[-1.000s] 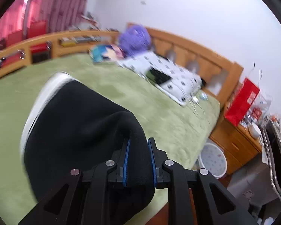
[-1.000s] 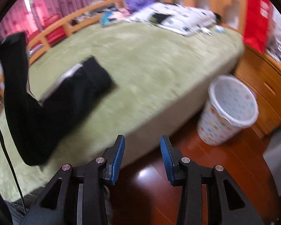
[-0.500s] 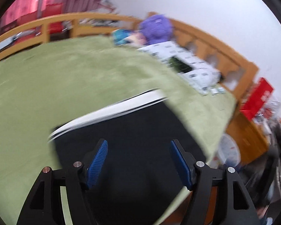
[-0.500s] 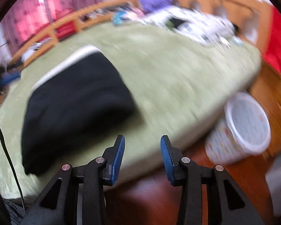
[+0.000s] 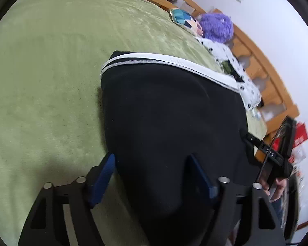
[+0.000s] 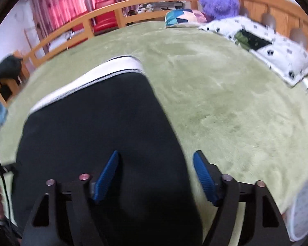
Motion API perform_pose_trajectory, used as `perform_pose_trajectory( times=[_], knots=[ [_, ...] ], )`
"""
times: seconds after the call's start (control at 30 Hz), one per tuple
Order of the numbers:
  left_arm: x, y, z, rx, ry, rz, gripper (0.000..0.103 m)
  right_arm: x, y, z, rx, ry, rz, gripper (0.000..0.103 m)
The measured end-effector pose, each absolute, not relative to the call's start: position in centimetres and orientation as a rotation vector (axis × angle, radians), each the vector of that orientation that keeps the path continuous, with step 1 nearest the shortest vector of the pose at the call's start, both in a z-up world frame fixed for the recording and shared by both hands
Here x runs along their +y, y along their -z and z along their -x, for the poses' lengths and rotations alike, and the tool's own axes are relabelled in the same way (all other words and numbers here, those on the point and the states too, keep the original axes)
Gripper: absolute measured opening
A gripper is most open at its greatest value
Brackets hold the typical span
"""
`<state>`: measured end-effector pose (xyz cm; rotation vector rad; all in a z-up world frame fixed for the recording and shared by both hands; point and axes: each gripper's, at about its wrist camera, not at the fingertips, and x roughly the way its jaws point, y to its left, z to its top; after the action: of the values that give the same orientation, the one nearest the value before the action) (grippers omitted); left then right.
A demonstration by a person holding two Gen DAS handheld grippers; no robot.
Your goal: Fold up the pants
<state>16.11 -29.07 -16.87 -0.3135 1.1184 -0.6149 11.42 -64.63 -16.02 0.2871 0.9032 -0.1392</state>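
Black pants (image 5: 170,110) with a white side stripe (image 5: 174,60) lie folded in a thick pad on the green bed cover (image 5: 51,71). My left gripper (image 5: 151,155) hovers over the pad's near left edge. Its jaws are opening, with cloth beneath them but no pad pressing on it. In the right wrist view the same pants (image 6: 96,123) fill the lower left. My right gripper (image 6: 156,155) straddles their near right edge, its jaws also opening and gripping nothing. A hand (image 5: 276,186) holding the right tool shows at the left wrist view's right side.
A white patterned pillow (image 6: 267,47), a purple plush toy (image 6: 217,2) and a colourful cushion (image 6: 180,17) lie by the wooden headboard (image 6: 277,10). A wooden rail (image 6: 104,14) rims the far side. A white waste bin (image 6: 303,205) stands off the bed's near right corner.
The left gripper, shut on the hanging pants, came down, let them go onto the bed and opened. The right gripper swung in from past the bed's edge over the pants and opened wider.
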Motion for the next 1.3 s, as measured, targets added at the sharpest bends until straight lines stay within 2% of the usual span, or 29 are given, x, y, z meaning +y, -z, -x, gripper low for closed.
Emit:
perform_pose_trajectory(
  times=[0.1, 0.23, 0.3, 0.33, 0.4, 0.47, 0.53, 0.57, 0.67, 0.73, 0.83, 1.07, 1.3],
  knots=[
    [-29.5, 18.0, -17.2, 1.123, 0.623, 0.362, 0.084, -65.7, 17.2, -12.7, 0.941, 0.092, -0.349, 0.08],
    [-29.4, 18.9, -18.0, 1.132, 0.64, 0.429, 0.083, -66.2, 19.1, -14.0, 0.96, -0.01, -0.451, 0.08],
    [-29.4, 19.0, -18.0, 1.13, 0.639, 0.432, 0.069, -66.2, 20.0, -14.4, 0.966, -0.056, -0.502, 0.078],
    [-29.5, 19.0, -18.1, 1.13, 0.638, 0.427, 0.065, -66.0, 20.2, -14.3, 0.962, -0.07, -0.515, 0.075],
    [-29.3, 18.9, -18.3, 1.125, 0.647, 0.433, 0.048, -65.3, 20.4, -14.1, 0.955, -0.075, -0.506, 0.071],
    [-28.8, 18.5, -18.5, 1.126, 0.662, 0.444, 0.037, -64.4, 19.6, -14.0, 0.947, -0.042, -0.461, 0.066],
    [-27.9, 17.6, -18.5, 1.108, 0.684, 0.463, 0.029, -63.7, 18.4, -13.4, 0.919, -0.004, -0.434, 0.049],
    [-27.5, 16.7, -18.3, 1.098, 0.706, 0.453, 0.026, -63.2, 17.7, -13.2, 0.912, 0.008, -0.418, 0.045],
    [-26.3, 14.7, -17.8, 1.08, 0.736, 0.44, 0.023, -60.4, 14.9, -11.9, 0.865, 0.047, -0.366, 0.027],
    [-25.0, 13.5, -17.6, 1.074, 0.766, 0.45, 0.021, -58.2, 12.6, -11.4, 0.828, 0.05, -0.358, 0.023],
    [-22.4, 11.1, -17.2, 1.015, 0.737, 0.394, 0.021, -54.6, 10.8, -11.8, 0.82, 0.04, -0.332, 0.022],
    [-9.1, 5.5, -18.7, 0.926, 0.589, 0.346, 0.02, -43.8, 9.8, -13.6, 0.794, -0.115, -0.41, 0.021],
    [2.2, 4.6, -21.0, 0.92, 0.445, 0.327, 0.02, -32.1, 9.8, -18.8, 0.787, -0.262, -0.443, 0.021]
  ],
)
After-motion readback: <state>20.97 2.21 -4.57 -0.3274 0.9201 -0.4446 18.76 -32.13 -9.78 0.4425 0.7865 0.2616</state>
